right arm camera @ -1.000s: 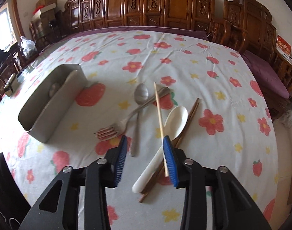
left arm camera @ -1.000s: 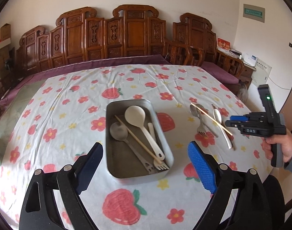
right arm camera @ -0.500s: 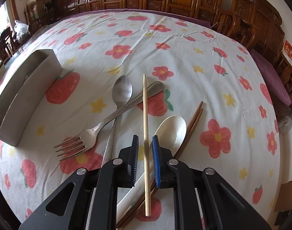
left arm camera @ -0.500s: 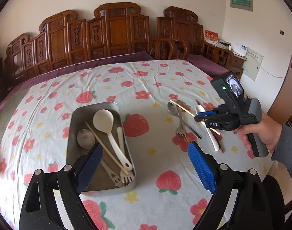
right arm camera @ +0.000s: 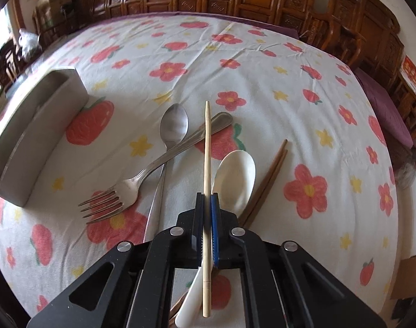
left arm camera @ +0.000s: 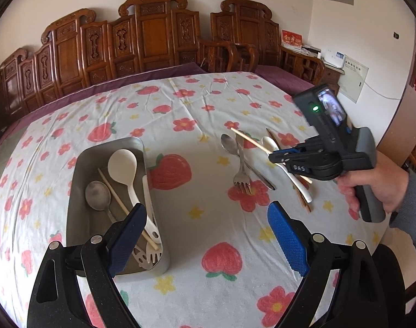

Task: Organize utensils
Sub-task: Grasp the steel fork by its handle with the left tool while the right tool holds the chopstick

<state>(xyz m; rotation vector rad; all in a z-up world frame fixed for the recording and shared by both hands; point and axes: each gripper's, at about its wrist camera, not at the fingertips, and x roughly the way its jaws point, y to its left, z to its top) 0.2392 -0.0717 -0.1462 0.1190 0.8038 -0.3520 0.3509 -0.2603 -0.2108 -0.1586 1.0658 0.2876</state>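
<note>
- Since a second ago the right gripper (right arm camera: 207,199) has gone from spread jaws to clenched on the pale chopstick (right arm camera: 206,147), which now hangs lifted above the cloth; the left gripper's view has swung, so the metal tray (left arm camera: 76,180) sits further left
- The right gripper's side carries white lettering that reads roughly "DAS" (left arm camera: 299,168); a green light glows on the device above it; a red card (left arm camera: 291,38) on the far sideboard bears gold writing too small to read
- The left gripper (left arm camera: 206,235) hovers released, jaws wide, over the flowered tablecloth (left arm camera: 197,104), just beside the tray
- The tray holds a white spoon (left arm camera: 123,166), a metal spoon (left arm camera: 98,195), a chopstick and a white fork
- Loose on the cloth under the held chopstick: a steel fork (right arm camera: 125,188) crossing a steel spoon (right arm camera: 173,124), a white ladle spoon (right arm camera: 236,180), and dark brown chopsticks (right arm camera: 270,176) just beside it
- Carved wooden chairs (left arm camera: 153,35) ring the table's far side
</note>
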